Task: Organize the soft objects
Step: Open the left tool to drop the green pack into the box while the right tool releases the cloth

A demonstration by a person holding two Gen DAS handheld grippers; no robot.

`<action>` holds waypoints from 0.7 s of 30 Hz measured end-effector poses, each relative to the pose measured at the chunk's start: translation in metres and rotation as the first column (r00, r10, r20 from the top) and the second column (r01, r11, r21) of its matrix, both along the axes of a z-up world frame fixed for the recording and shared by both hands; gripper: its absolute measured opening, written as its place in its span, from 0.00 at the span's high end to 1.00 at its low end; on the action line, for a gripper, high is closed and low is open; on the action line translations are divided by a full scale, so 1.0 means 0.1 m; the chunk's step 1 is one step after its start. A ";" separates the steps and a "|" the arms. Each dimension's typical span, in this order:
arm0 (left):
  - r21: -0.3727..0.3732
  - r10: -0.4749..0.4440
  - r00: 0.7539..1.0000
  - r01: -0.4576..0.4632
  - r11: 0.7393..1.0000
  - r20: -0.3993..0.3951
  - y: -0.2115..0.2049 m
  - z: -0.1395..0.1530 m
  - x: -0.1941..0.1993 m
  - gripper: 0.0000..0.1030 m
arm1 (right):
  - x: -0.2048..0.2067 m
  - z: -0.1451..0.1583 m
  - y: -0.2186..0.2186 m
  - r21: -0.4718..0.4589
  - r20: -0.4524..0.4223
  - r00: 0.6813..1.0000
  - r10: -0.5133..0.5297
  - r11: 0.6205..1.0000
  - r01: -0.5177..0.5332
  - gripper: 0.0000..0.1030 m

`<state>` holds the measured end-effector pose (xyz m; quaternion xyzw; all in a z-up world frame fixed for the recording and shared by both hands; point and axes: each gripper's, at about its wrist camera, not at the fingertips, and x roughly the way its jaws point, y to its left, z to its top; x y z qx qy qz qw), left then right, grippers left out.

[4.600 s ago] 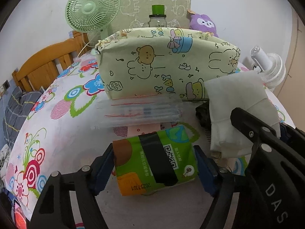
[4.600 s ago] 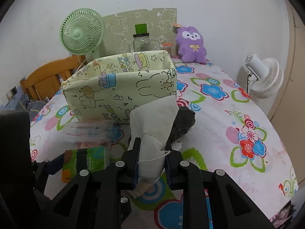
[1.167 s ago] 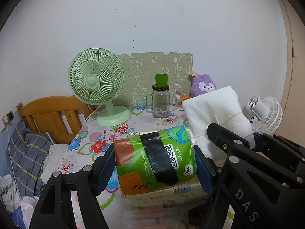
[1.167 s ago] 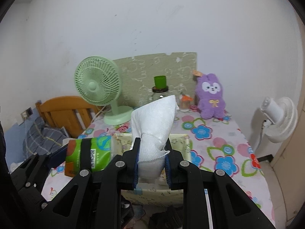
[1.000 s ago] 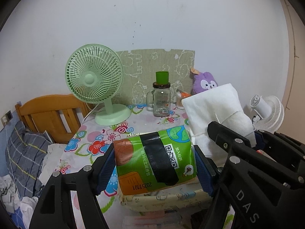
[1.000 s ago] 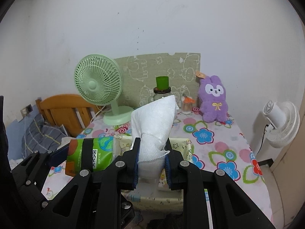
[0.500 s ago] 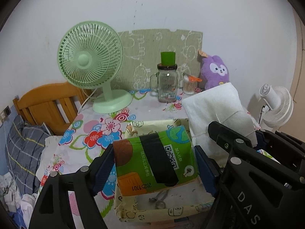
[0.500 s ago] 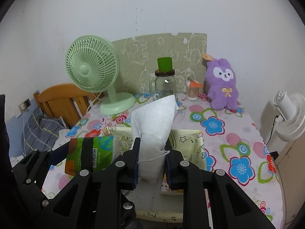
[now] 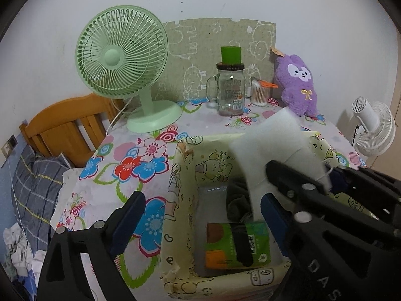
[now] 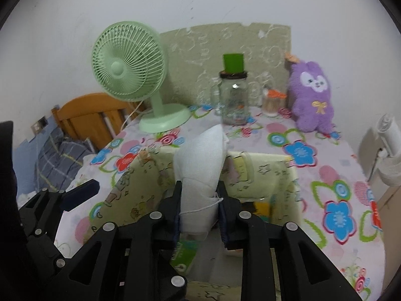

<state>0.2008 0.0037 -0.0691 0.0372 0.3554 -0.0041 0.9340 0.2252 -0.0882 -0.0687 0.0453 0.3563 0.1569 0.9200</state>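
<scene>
Covering the tabletop (image 9: 105, 155) is a floral cloth, w/ a yellow cartoon-print fabric bin (image 9: 175, 175) standing open-topped near the front edge, soft walls a bit slumped. Behind it toward the back edge: green desk fan (image 9: 120, 55) at the back-left corner, a printed cardboard panel (image 9: 200, 42) leaning on the wall, glass mug-jar (image 9: 230, 87) w/ green cap in the middle, small cotton-swab tub (image 9: 259, 92) beside it, purple plush bunny (image 9: 298, 82) at the back-right corner; a white fan (image 9: 373, 130) sits off the right edge, wooden headboard (image 9: 65, 125) off the left. White folded cloth (image 10: 200, 165) is upright, long axis vertical, pointed tip up and leaning slightly right, held above the bin's middle; it looks woven, soft, w/ a loose thread near the bottom. Right gripper (image 10: 199, 210) pinches its lower end, jaws pressed into the fabric both sides. Green tissue pack (image 9: 236, 245) lies flat on the bin floor by the near wall, long axis left-right, glossy plastic wrap w/ a black band & QR code; dark crumpled fabric (image 9: 238, 200) lies behind it. Left gripper (image 9: 200, 220) hangs over the pack, jaws spread wide, touching nothing.
</scene>
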 end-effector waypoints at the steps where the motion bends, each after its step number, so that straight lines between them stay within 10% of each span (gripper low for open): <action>1: 0.000 0.002 1.000 -0.002 1.000 -0.001 0.01 0.00 0.01 0.07 | 0.02 -0.02 0.02 0.005 -0.008 1.000 0.010 1.000 -0.010 0.68; 11: -0.019 -0.023 1.000 0.023 1.000 -0.007 0.00 -0.03 0.00 0.04 | 0.02 -0.02 0.03 -0.044 0.009 0.999 -0.033 0.998 0.033 0.25; 21: -0.030 -0.031 1.000 0.031 0.999 0.008 -0.02 0.02 -0.09 0.03 | -0.09 0.06 -0.03 -0.066 0.022 0.998 -0.061 0.996 0.062 0.20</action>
